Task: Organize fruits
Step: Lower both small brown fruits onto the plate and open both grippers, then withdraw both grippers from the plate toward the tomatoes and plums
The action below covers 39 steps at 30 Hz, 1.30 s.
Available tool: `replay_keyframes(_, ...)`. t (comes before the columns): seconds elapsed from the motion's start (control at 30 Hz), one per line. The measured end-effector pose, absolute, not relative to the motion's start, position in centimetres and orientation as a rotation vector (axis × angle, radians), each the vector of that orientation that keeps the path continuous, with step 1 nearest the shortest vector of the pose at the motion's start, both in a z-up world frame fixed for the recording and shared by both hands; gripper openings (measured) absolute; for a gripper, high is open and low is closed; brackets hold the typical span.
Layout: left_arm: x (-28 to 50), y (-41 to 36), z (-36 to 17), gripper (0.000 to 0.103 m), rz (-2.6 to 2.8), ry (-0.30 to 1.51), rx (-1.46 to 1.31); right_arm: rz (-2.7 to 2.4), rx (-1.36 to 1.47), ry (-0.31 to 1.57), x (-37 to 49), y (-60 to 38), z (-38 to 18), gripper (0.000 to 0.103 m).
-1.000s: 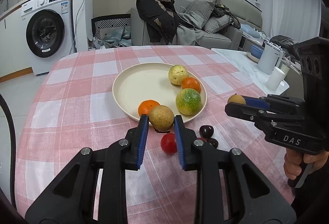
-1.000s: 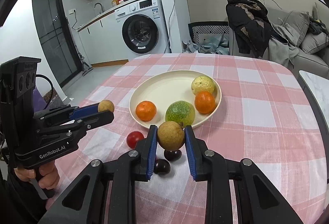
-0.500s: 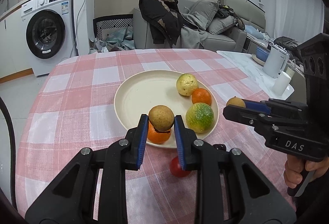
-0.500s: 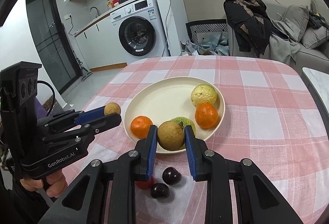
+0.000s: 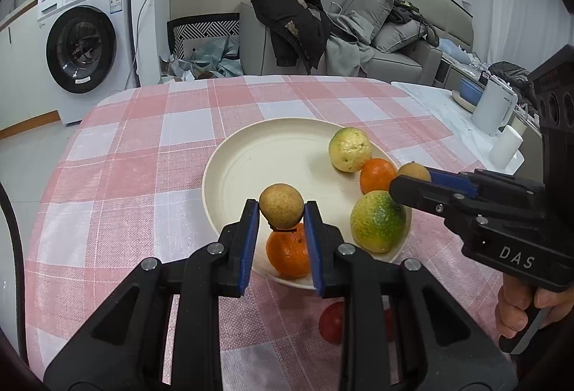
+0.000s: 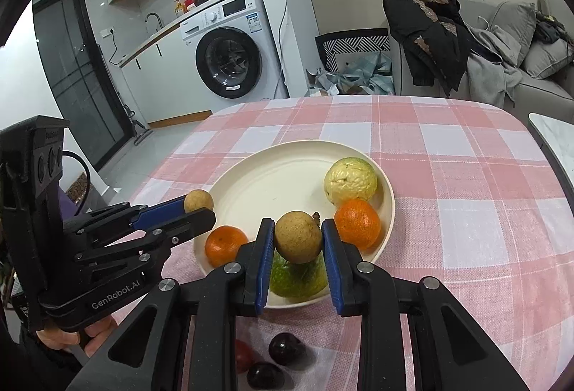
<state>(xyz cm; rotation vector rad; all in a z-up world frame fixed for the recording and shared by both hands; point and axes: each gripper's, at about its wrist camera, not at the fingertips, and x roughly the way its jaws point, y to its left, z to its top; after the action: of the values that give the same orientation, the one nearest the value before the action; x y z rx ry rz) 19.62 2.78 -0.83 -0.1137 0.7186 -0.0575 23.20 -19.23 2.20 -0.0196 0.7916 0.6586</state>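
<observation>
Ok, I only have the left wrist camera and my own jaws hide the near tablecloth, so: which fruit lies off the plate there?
Observer: Besides the red round fruit, two dark round cherry-like fruits lie on the pink checked tablecloth, in front of the cream round plate.
Operator: Is the right gripper's hold centred?
Observer: Yes. The right gripper has its jaws shut on a brown round fruit, which sits squarely between them.
Operator: Where is that fruit over the plate?
Observer: Above the green mottled fruit, at the plate's near rim.
</observation>
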Motion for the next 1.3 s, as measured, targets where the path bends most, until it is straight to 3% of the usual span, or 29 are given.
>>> replay_keyframes(0.97,21.5,3.5,-2.9,0.024,-0.026,0.756,-0.126,0.631,-0.024,0.815,25.0,-18.4,0.7,0.03)
replay_keyframes(1.03,21.1,3.7,-2.6,0.029,-0.025,0.753,-0.13,0.625,-0.042,0.792,24.5,-18.7,1.1,0.04)
replay_keyframes(1.17,19.4,3.5,-1.4,0.069,-0.012,0.712,-0.109,0.605,-0.057,0.761,23.4,-20.0,2.0,0.061)
replay_keyframes(1.2,18.9,3.5,-1.1,0.081,-0.007,0.703,-0.104,0.6,-0.058,0.76,23.1,-20.3,2.2,0.073)
replay_keyframes(1.3,17.1,3.4,0.0,0.089,-0.009,0.684,-0.108,0.598,-0.066,0.763,22.2,-21.3,2.7,0.1)
